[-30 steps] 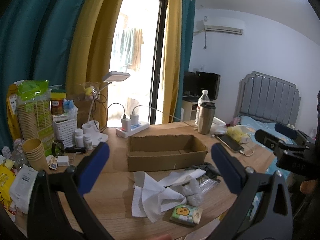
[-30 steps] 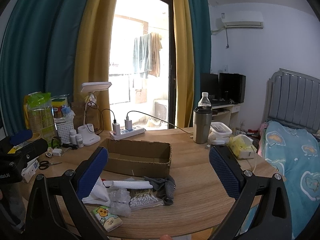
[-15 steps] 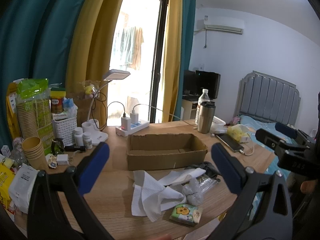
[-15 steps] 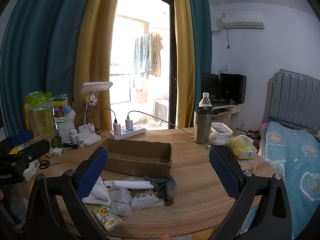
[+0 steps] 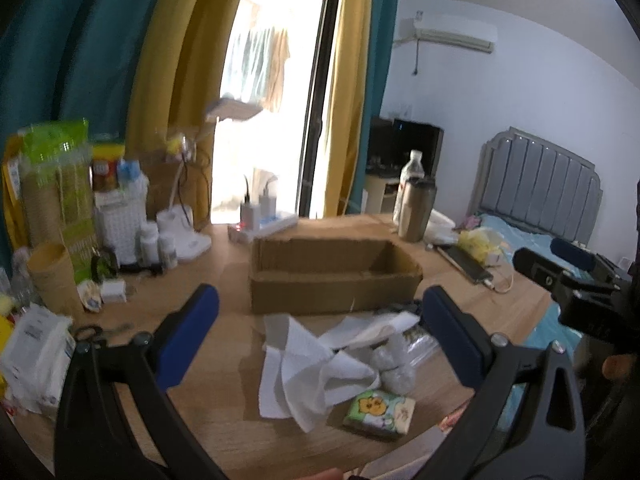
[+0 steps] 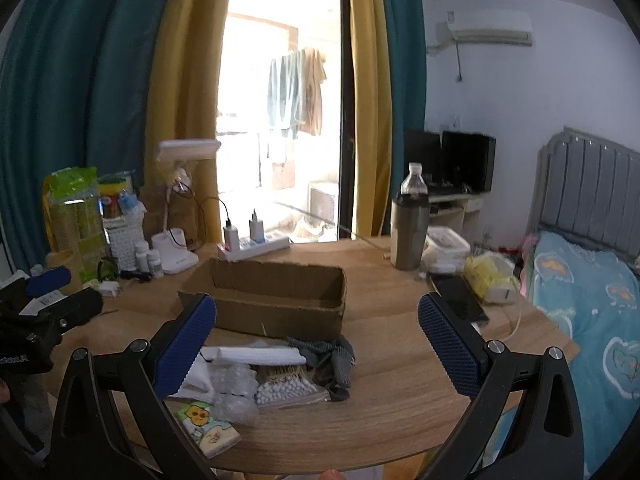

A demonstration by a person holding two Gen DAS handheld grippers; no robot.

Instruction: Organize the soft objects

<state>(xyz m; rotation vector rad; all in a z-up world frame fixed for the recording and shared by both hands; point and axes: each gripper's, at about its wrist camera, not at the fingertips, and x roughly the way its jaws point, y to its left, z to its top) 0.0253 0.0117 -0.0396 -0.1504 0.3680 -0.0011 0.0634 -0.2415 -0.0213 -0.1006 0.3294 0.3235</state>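
Jaws wide apart on both the left gripper (image 5: 320, 332) and the right gripper (image 6: 316, 344), nothing held, both raised over the near edge of the wooden table (image 6: 400, 412). Soft items heaped just in front of the open cardboard box (image 6: 276, 300): white paper towel (image 5: 304, 368), tissue pack (image 5: 378, 414) nearest, bag of cotton swabs (image 6: 286, 386), grey cloth (image 6: 332, 360) touching the box's front wall.

Bare wood lies open along the bench's (image 6: 400, 412) right edge and near its front; the cardboard box (image 6: 276, 300) blocks the middle, bottles and cups (image 5: 52, 276) crowd the left edge, a steel tumbler (image 6: 408, 236) guards the far-right corner.
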